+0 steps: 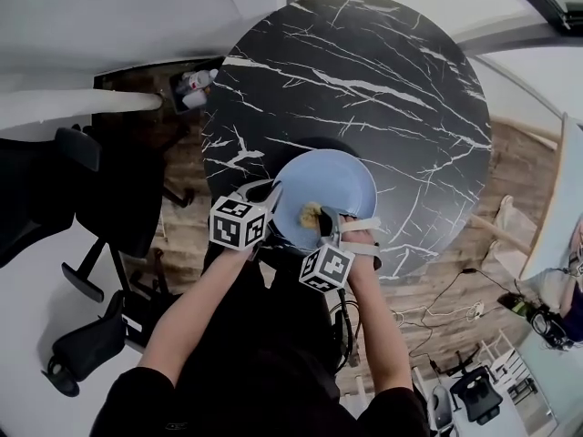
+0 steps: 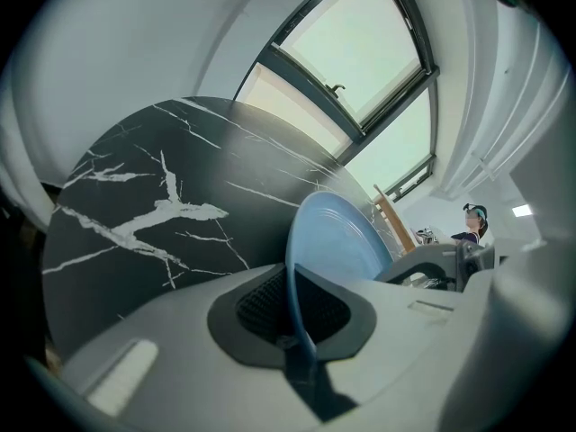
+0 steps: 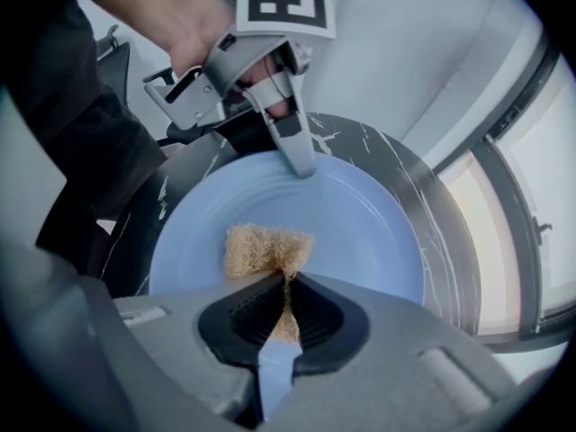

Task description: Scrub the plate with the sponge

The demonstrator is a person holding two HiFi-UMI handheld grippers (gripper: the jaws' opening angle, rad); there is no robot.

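Note:
A light blue plate (image 1: 335, 182) sits at the near edge of the round black marble table (image 1: 383, 89). My left gripper (image 1: 273, 198) is shut on the plate's left rim; in the left gripper view the plate (image 2: 335, 241) stands edge-on between the jaws of the left gripper (image 2: 295, 318). My right gripper (image 3: 286, 300) is shut on a tan fibrous sponge (image 3: 265, 250), which rests on the plate (image 3: 360, 232). In the head view the sponge (image 1: 310, 214) shows on the plate's near part, just beyond the right gripper (image 1: 328, 230). The left gripper (image 3: 301, 162) clamps the far rim in the right gripper view.
A black office chair (image 1: 64, 198) stands on the floor to the left, with a second chair (image 1: 86, 349) below it. A small holder with bottles (image 1: 194, 86) sits by the table's left edge. A wooden chair (image 2: 394, 223) and windows lie beyond the table.

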